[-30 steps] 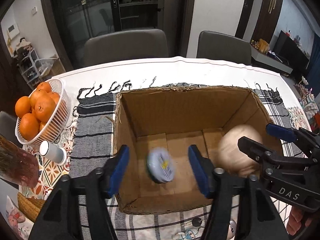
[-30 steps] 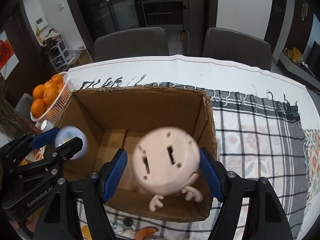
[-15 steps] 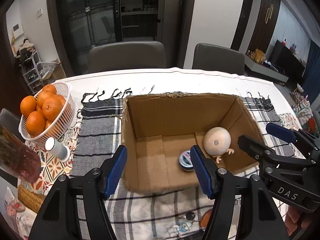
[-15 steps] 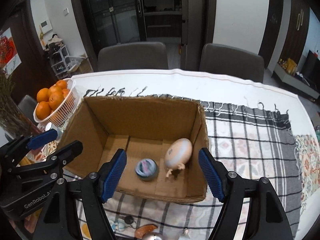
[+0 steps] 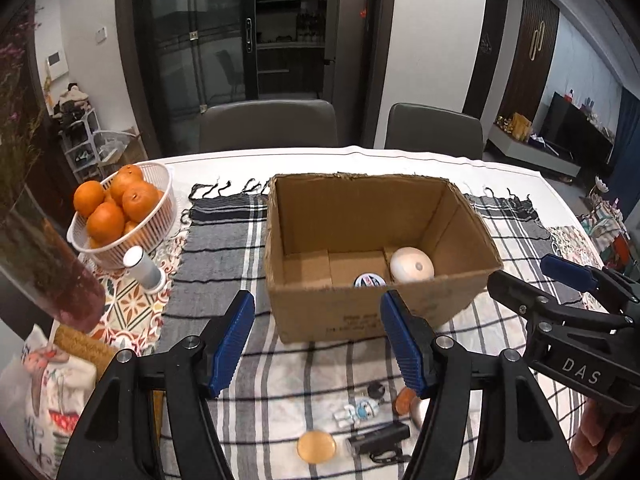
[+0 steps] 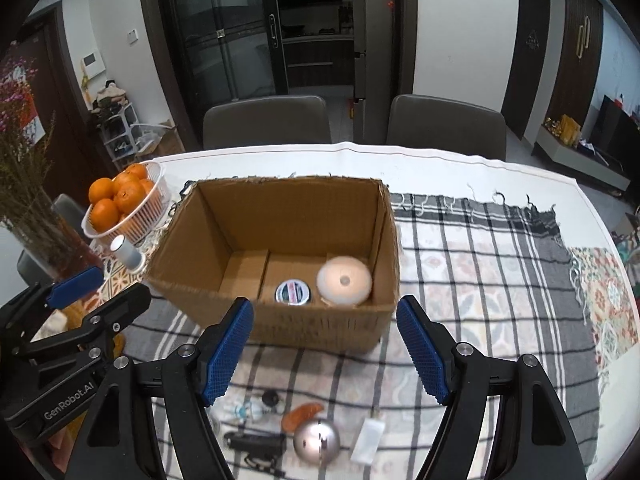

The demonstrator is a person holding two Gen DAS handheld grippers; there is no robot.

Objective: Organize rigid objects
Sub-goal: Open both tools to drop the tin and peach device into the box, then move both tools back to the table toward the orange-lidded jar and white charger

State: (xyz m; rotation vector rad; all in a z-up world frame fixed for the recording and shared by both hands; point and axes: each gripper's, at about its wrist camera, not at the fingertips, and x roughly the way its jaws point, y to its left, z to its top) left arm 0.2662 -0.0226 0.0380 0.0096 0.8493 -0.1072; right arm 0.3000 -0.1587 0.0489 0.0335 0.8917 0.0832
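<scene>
An open cardboard box (image 5: 360, 312) (image 6: 312, 324) stands on the checked cloth. Inside lie a round blue-and-white tin (image 5: 369, 280) (image 6: 293, 291) and a pale pink round toy (image 5: 412, 265) (image 6: 344, 280). My left gripper (image 5: 318, 344) is open and empty, held back from the box's near wall. My right gripper (image 6: 324, 354) is open and empty too. Small items lie on the cloth near me: an amber disc (image 5: 316, 446), a black device (image 5: 378, 438) (image 6: 256, 444), a small astronaut figure (image 5: 358, 410) (image 6: 246, 408), a silver ball (image 6: 317, 439), an orange piece (image 6: 300, 414), a white packet (image 6: 368, 438).
A white basket of oranges (image 5: 120, 216) (image 6: 128, 204) and a white cylinder (image 5: 142, 268) (image 6: 126, 252) stand to the left. A vase of dried flowers (image 5: 48, 276) is at the far left. Two chairs (image 5: 268, 124) stand behind the table.
Both grippers let go of their objects, the tin and the pink toy, which now lie in the box. Both grippers have drawn back and up from the box.
</scene>
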